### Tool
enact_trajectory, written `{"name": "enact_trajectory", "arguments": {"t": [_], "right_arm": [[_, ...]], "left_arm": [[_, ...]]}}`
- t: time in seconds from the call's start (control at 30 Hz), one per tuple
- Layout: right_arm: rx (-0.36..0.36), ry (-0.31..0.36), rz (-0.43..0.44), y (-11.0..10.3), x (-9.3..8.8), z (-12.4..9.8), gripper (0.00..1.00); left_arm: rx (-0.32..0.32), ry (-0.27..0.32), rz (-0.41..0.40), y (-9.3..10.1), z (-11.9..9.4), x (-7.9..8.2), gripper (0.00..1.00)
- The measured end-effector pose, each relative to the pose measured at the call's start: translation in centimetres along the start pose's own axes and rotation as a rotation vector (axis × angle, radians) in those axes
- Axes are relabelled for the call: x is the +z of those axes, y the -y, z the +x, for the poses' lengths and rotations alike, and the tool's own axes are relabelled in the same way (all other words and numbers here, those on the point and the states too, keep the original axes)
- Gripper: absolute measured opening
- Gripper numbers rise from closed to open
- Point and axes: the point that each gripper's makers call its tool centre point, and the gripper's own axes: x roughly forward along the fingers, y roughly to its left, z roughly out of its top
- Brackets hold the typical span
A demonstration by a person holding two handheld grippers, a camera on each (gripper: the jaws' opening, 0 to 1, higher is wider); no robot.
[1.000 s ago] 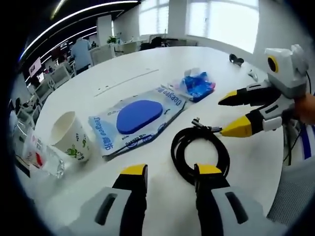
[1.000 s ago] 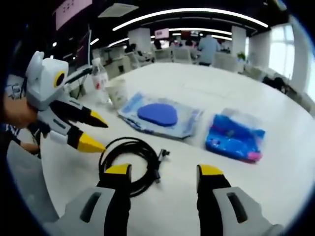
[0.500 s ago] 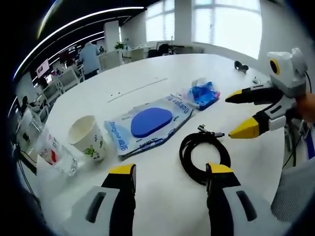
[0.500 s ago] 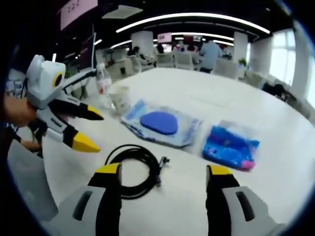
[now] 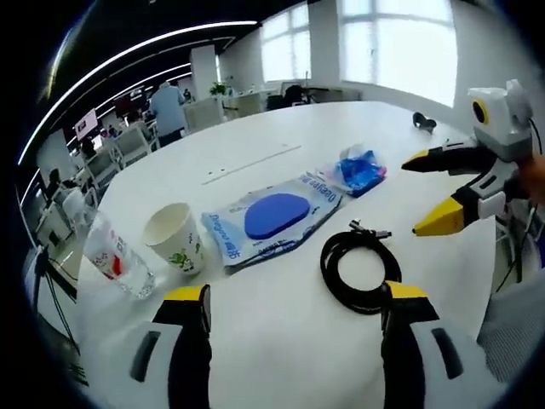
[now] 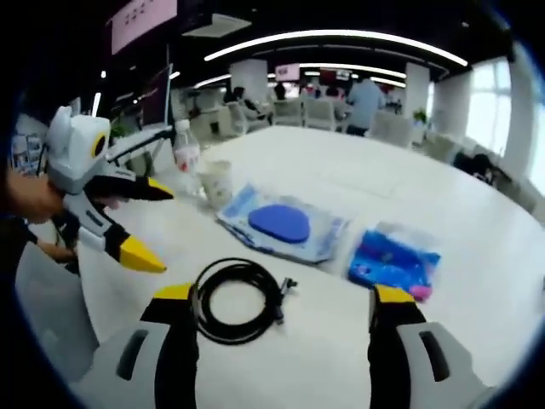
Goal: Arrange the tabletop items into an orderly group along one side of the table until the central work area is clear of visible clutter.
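Observation:
A coiled black cable [image 5: 359,268] [image 6: 240,298] lies on the white table [image 5: 255,332], just ahead of both grippers. Beyond it rests a flat packet with a blue pad [image 5: 272,217] [image 6: 281,223], and a small blue crinkly packet [image 5: 358,169] [image 6: 393,258] beside that. A paper cup [image 5: 174,239] [image 6: 217,181] and a clear plastic bottle [image 5: 115,260] [image 6: 185,153] stand together at the table's edge. My left gripper [image 5: 294,298] [image 6: 140,223] is open above the table. My right gripper [image 6: 285,298] [image 5: 430,194] is open too, nothing between its fingers.
A small dark object [image 5: 423,123] lies far off on the table. Office chairs and desks [image 5: 119,145] ring the room, with people standing in the background [image 6: 362,89]. A hand [image 6: 25,196] holds the left gripper.
Both views have drawn back and risen: the cable, packets, cup and bottle look smaller and farther. Both grippers' jaws have spread wider. Nothing on the table has moved.

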Motion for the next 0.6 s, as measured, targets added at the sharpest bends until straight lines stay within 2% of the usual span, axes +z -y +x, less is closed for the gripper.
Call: {"name": "enact_trajectory", "arguments": {"t": [0.23, 0.37, 0.6], "right_arm": [[-0.012, 0.008, 0.002, 0.1, 0.1, -0.5, 0.92], [-0.016, 0.006, 0.012, 0.1, 0.0, -0.7, 1.00], [-0.026, 0.014, 0.019, 0.1, 0.1, -1.3, 1.00]], "left_arm": [[0.035, 0.006, -0.011, -0.6, -0.8, -0.2, 0.99], [0.047, 0.014, -0.032, -1.0, -1.4, -0.2, 0.99], [0.064, 0.031, -0.046, -1.8, -2.3, -0.4, 0.99]]}}
